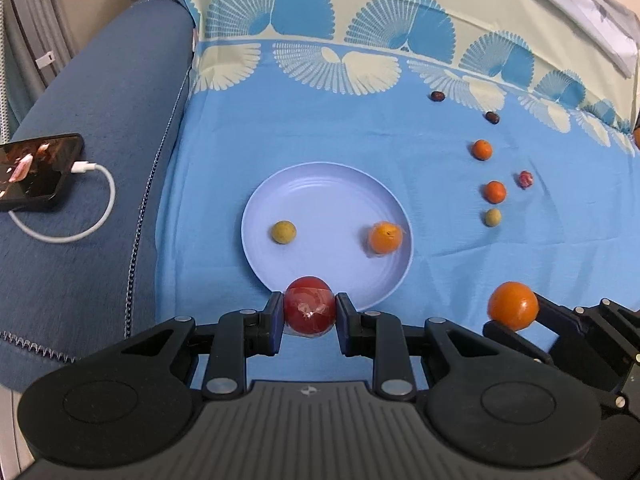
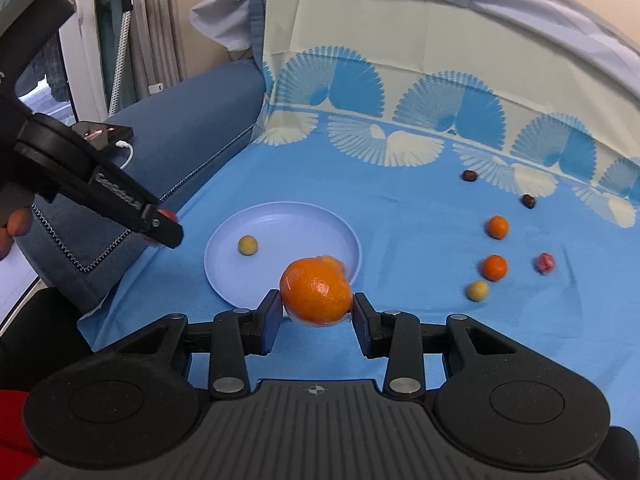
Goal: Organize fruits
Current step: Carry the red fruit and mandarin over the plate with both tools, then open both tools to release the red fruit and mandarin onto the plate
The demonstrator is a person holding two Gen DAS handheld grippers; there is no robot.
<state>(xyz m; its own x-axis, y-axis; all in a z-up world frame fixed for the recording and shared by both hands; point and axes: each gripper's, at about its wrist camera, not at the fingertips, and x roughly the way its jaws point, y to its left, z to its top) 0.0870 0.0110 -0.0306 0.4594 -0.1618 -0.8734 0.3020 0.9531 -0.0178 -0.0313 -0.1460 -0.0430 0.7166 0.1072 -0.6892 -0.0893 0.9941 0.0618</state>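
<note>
While the left gripper [image 1: 309,312] is closed on a red fruit [image 1: 309,309] over the near rim of the plate [image 1: 320,184], the right gripper [image 2: 316,312] clamps a large orange [image 2: 316,294] beside it.

A blue patterned cloth [image 1: 320,128] carries a pale plate [image 1: 312,184] and scattered small fruits [image 1: 495,191], perhaps tangerines.

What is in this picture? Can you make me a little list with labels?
Place: blue patterned cloth
Plate: holds a yellow-green fruit and an orange
Left tool: shut on a red fruit
Right tool: shut on a big orange
Loose fruits on cloth: seven, right of the plate
Nearby: phone, charging
</note>
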